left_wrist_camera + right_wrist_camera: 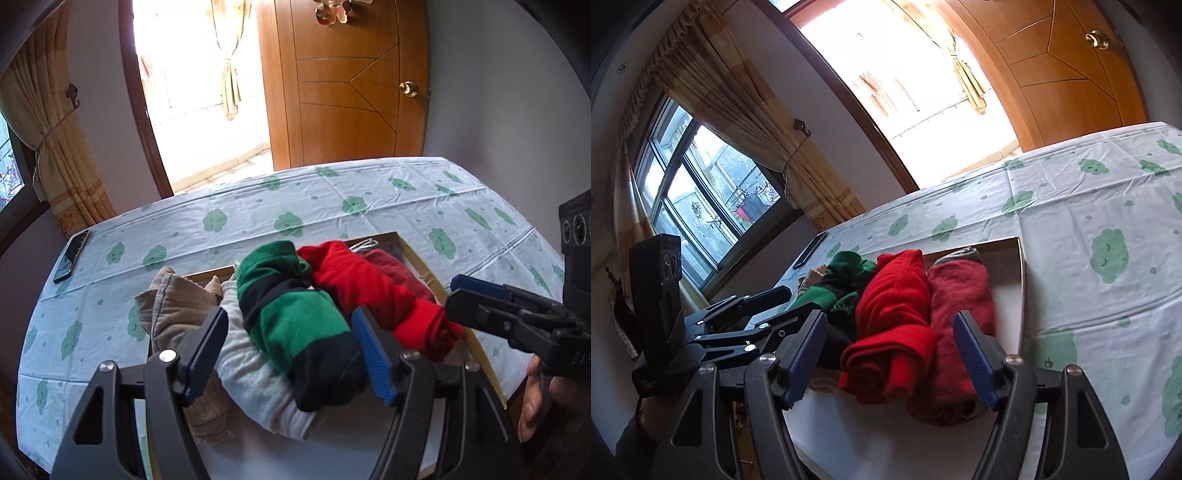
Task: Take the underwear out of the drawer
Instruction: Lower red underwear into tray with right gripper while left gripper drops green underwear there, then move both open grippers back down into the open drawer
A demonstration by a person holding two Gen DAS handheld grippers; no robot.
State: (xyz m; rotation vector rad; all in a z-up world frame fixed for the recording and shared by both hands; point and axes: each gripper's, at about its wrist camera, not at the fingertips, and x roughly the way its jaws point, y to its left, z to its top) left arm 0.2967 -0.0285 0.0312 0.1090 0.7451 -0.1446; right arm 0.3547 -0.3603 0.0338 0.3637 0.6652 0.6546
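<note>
**Underwear rolls still in the drawer, both tools lined up**

Underwear sits rolled up side by side in the open drawer on the green-patterned bench; rolling packs them tight and gives something chunky to pinch. Left tool has its jaws apart around the green-and-black roll, not pressing it as far as I can tell. Right tool is also spread, framing the red roll and the dark red roll. Nothing's gripped yet. Phone lies far left.
</note>
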